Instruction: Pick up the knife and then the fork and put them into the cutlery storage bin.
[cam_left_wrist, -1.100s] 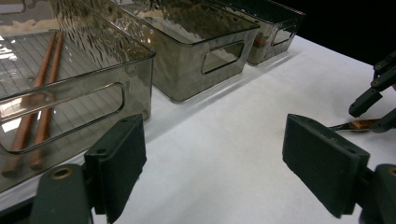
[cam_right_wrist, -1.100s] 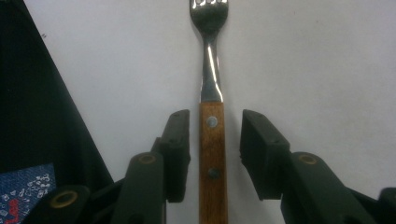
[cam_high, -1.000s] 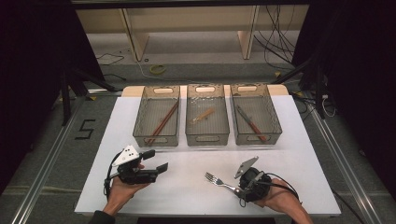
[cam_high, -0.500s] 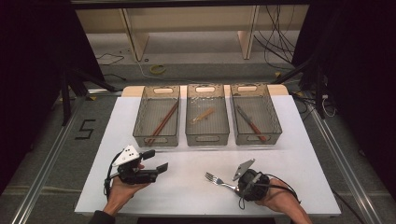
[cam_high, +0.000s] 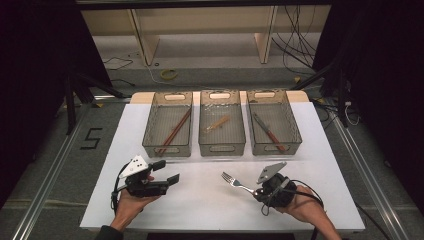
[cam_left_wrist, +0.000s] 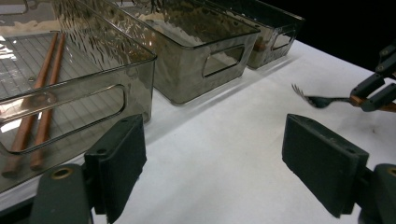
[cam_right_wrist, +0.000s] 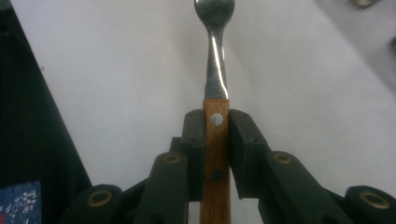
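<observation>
A fork with a wooden handle is held level just above the white table, tines pointing left. My right gripper is shut on its handle at the front right. In the right gripper view the brown handle sits clamped between both pads, and the steel neck of the fork runs straight ahead. My left gripper rests at the front left, open and empty. In the left gripper view the left gripper has its jaws wide apart, with the fork and the right gripper at the far right.
Three smoky clear bins stand in a row at the back of the table. The left bin holds brown chopsticks, the middle bin a small pale utensil, the right bin a knife.
My right gripper has shifted a little away from the person with the fork in it. The left gripper has stayed put.
</observation>
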